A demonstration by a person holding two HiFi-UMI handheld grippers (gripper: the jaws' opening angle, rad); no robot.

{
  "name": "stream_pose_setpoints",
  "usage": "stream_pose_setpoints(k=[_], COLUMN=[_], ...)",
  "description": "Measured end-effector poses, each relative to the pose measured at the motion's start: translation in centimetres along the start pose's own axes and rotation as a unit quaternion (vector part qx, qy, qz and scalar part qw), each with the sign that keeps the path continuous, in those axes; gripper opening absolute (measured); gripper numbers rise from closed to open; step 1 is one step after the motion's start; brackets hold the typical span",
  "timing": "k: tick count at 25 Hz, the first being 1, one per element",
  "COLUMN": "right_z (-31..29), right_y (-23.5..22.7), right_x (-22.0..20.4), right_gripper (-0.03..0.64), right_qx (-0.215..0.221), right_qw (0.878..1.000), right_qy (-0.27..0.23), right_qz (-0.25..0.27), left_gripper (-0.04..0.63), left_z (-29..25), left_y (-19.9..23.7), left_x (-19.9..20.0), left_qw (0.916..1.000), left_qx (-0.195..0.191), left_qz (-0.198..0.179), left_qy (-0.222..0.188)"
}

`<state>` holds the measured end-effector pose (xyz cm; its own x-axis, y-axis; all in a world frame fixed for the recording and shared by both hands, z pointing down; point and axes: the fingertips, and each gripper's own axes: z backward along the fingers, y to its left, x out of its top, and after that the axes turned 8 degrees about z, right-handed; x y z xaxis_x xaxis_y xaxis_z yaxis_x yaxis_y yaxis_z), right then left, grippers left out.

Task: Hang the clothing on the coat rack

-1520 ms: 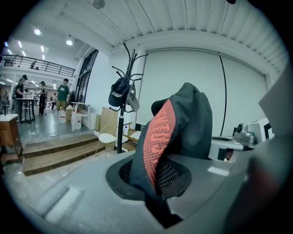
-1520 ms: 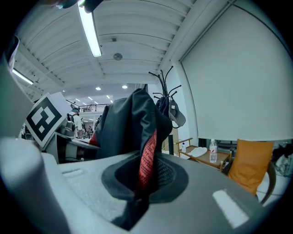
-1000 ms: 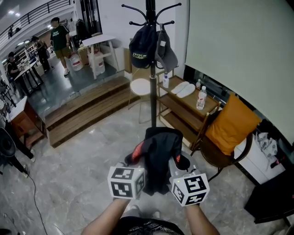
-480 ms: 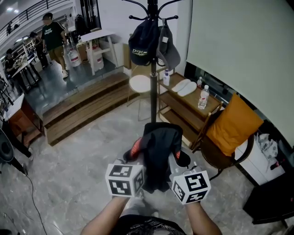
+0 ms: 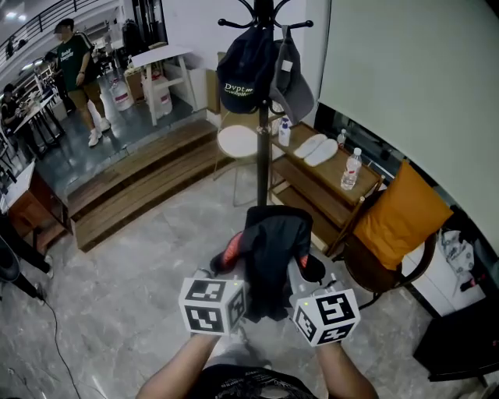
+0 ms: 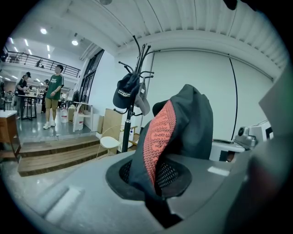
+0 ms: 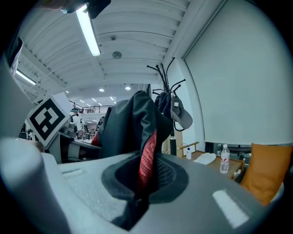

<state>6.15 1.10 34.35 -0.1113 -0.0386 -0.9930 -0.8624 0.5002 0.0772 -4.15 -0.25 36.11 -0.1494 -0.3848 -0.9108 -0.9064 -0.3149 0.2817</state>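
Left gripper (image 6: pixel 155 185) and right gripper (image 7: pixel 141 185) clamp the garment (image 5: pixel 273 249) before the coat rack (image 5: pixel 262 156); a lift to its hooks looks next.

Large open workspace hall: mezzanine railing (image 5: pixel 48 19), people (image 5: pixel 75 53), work tables (image 5: pixel 33 117), wooden steps (image 5: pixel 140 185), tiled floor (image 5: pixel 132 290).

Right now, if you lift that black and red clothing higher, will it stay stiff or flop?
Probably floppy: the clothing drapes and folds between the left gripper and right gripper. Likely light, since thin pinched edges carry it. Its mesh trim should grip, not slip.
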Motion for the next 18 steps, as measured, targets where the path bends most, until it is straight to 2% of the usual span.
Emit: stream_pose_setpoints(k=[11,18], right_z=[-5.2,-8.2], right_y=[-0.7,-0.9], right_x=[0.9,1.2], right_gripper=[0.023,0.023], right_qx=[-0.021,-0.050], right_qw=[1.000,0.999], right_qy=[0.011,0.016], right_qz=[0.007,0.009], left_gripper=[0.023,0.023], left_z=[-3.9,-5.9], left_y=[3.5,5.9], left_x=[2.7,4.2], left_qw=[0.9997,0.9988], left_qx=[-0.023,-0.047], left_qz=[0.003,-0.001], left_qy=[0.007,0.012])
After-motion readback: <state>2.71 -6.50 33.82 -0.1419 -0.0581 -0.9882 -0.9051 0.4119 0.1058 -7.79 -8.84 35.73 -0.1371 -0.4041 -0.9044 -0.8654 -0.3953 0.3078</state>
